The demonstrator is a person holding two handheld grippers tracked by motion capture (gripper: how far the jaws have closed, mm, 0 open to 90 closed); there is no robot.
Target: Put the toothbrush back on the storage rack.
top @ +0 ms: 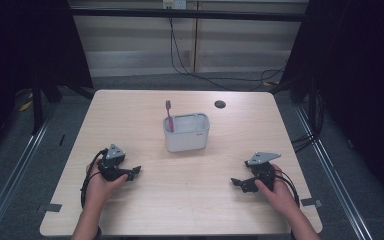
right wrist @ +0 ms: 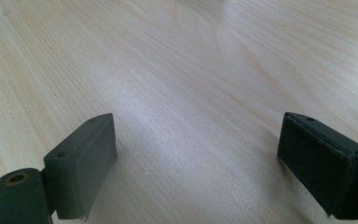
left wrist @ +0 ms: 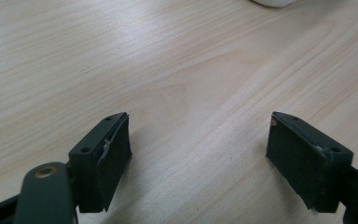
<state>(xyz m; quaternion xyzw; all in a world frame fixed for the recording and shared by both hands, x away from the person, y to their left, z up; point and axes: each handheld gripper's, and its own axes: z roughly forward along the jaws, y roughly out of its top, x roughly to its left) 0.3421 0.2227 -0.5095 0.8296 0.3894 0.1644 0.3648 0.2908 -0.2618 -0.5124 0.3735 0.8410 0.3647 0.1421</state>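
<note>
White tub [top: 186, 132] sitting pretty much mid-counter, a bit toward the far edge, upright, oval-ish with a rim all round. Red toothbrush [top: 169, 114] standing inside at the tub's left end, head up, leaning slightly on the rim. Small dark round hole [top: 220, 104] just beyond, closer to the far edge and a touch right of the tub. Left claw [top: 134, 171] parked near the left part of the near edge, well apart from the tub, held in the left hand [top: 100, 186], nose aimed inward toward the counter's middle, grey three-cornered plate on top, cable looping off by the wrist. From the left gripper view, left claw [left wrist: 198, 149] spread wide, jaws apart with nothing but bare wood between, pads low over the counter [left wrist: 177, 70], and a sliver of the white tub [left wrist: 274, 2] peeking in at the top edge. Right claw [top: 236, 182] mirrored over by the right part of the near edge, in the right hand [top: 275, 192], also pointing inward, also well clear of the tub. Right gripper view, same deal: right claw [right wrist: 196, 163] gaping, jaws wide apart, holding nothing, just pale wood grain between. Beyond the counter's far edge, grey floor and black cables [top: 190, 70] trailing down from the wall.
</note>
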